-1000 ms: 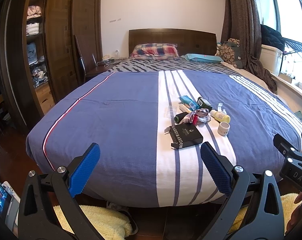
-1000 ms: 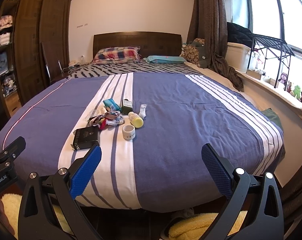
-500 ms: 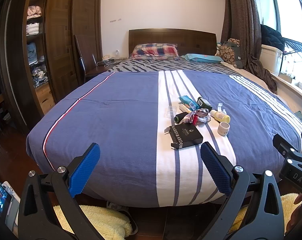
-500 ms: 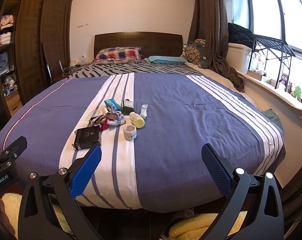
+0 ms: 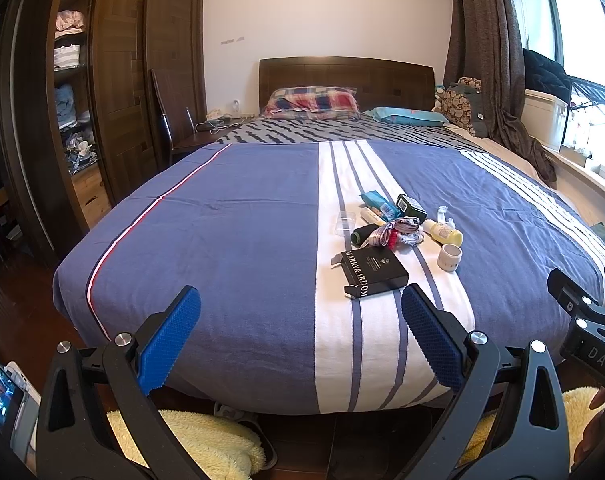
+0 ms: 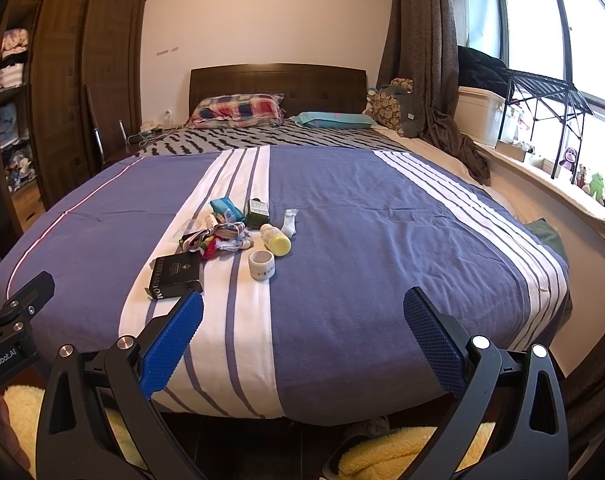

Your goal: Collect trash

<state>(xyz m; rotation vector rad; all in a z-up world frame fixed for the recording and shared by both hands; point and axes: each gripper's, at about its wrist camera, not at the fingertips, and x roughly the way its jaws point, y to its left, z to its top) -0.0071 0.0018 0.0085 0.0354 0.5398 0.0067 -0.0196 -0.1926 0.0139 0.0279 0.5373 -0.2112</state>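
A pile of trash lies on the white stripe of the bed (image 5: 230, 248). It holds a black box (image 5: 372, 274) (image 6: 178, 274), a small white cup (image 5: 449, 257) (image 6: 261, 265), a yellow-capped bottle (image 5: 442, 231) (image 6: 276, 239), a blue packet (image 5: 376, 202) (image 6: 224, 209), a dark green box (image 5: 411, 205) (image 6: 257, 212), a clear plastic container (image 5: 344, 223), a crumpled white scrap (image 6: 290, 220) and a tangle of ribbons (image 5: 396, 232) (image 6: 218, 238). My left gripper (image 5: 296, 334) is open and empty at the foot of the bed. My right gripper (image 6: 302, 338) is open and empty beside it.
A dark wardrobe with open shelves (image 5: 70, 92) and a chair (image 5: 170, 120) stand left. Pillows (image 5: 312, 102) lie at the headboard. A curtain (image 6: 422, 60), a storage box and a rack (image 6: 542, 108) line the window side. Yellow fluffy slippers (image 5: 190, 444) lie on the floor below.
Both grippers have drifted very slightly toward the bed. Nothing on the bed has moved.
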